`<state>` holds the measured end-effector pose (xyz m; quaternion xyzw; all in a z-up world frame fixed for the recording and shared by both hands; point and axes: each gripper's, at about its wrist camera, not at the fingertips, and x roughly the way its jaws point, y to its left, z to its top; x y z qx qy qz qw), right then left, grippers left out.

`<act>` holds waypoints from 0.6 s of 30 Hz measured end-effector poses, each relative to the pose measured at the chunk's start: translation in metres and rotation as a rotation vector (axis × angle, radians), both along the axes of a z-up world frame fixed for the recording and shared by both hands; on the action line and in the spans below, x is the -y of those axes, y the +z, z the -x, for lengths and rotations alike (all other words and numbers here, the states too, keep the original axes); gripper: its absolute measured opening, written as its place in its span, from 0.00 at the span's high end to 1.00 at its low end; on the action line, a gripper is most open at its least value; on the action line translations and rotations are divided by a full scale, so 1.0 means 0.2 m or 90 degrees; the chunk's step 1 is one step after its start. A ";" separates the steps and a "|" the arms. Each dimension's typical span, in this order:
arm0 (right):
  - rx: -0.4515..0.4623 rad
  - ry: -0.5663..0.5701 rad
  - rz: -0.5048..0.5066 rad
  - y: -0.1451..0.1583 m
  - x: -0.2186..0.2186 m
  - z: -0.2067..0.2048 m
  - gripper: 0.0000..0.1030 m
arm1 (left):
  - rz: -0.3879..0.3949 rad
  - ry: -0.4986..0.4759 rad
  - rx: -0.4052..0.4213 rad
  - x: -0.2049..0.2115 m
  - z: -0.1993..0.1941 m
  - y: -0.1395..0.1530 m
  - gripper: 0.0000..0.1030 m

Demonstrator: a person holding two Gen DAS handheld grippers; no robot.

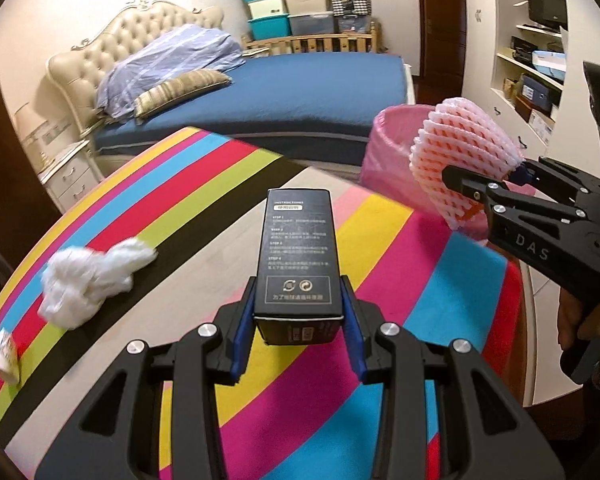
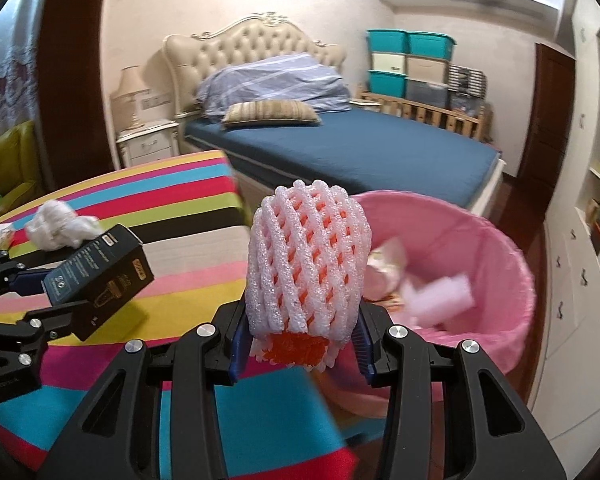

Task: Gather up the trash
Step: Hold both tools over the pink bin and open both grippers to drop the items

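My left gripper is shut on a black carton and holds it above the striped table. The carton also shows in the right wrist view. My right gripper is shut on a pink foam fruit net with an orange inner layer, held at the table's edge beside the pink-lined trash bin. From the left wrist view the net hangs in front of the bin. A crumpled white tissue and a small paper cup lie on the table at left.
The bin holds several wrappers. A bed with a blue cover stands behind the table. A nightstand is at its left. White shelves and drawers line the right wall. A green seat is at far left.
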<state>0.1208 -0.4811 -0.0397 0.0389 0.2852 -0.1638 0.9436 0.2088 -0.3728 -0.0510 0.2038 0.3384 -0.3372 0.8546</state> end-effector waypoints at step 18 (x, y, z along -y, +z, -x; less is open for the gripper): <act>0.028 -0.098 0.003 0.10 0.61 0.09 0.60 | 0.094 -0.055 -0.093 0.74 -0.23 0.13 0.64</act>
